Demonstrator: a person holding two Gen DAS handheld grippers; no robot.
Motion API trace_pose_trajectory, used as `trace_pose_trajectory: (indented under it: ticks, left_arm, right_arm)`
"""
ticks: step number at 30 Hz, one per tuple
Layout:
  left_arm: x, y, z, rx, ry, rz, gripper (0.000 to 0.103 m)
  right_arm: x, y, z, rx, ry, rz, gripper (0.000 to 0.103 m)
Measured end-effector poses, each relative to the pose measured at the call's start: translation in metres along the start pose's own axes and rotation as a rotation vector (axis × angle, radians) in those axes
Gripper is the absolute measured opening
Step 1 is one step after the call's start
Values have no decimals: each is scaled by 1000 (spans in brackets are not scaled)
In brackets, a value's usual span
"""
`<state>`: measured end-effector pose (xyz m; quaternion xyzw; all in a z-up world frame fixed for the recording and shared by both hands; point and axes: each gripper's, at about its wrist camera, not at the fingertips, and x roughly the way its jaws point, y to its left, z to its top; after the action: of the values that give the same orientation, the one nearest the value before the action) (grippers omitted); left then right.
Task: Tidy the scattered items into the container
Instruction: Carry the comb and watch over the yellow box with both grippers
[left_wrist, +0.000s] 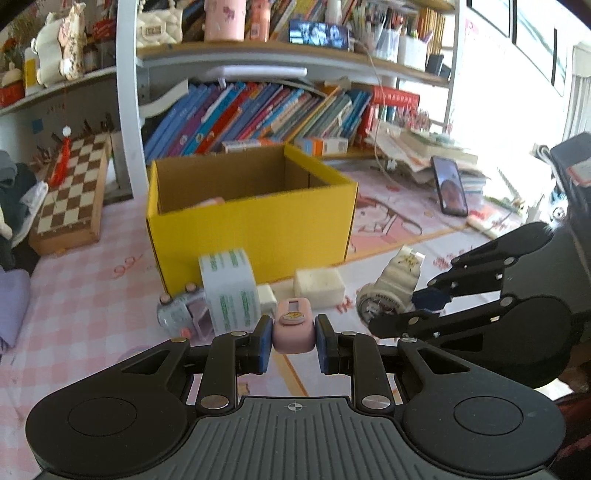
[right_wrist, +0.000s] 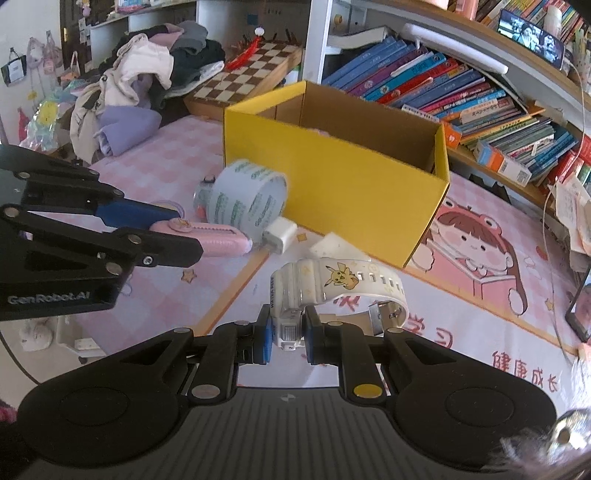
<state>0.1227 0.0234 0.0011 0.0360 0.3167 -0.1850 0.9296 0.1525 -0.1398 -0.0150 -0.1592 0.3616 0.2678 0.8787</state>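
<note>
Your left gripper is clamped on the pink box cutter, low over the pink mat just in front of the yellow box. Your right gripper is pinched tight on the white watch, strap arching up & to the right, w/ the box beyond it. Still on the mat by the box's front wall: tape roll, toy car, white charger & a white block.

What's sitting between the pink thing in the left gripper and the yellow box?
In the left wrist view, a white charger block and a white foam block lie between the pink utility knife and the yellow box.
</note>
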Motion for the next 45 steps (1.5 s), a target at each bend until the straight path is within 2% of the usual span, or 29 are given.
trace_pose_trajectory:
  ticks: [19,28,31,39,45]
  left_arm:
    - [-18,8,51,-13,-151,-12,23]
    - [-9,17,87,-6,-225,18,23]
    - [-2,20,100,1,-239,33,23]
    - [31,39,131,12,-216,100,23]
    - [67,60,152,-2,-165,150,23]
  right_arm:
    - [-29,-21,49,10,-105,30,15]
    - [-36,-47,97,-30,-195,49,15]
    - [-30,-59,116,-41,-212,56,15]
    - [8,-87,162,-89,-208,85,15]
    - [51,-101,187,-159,-156,119,15]
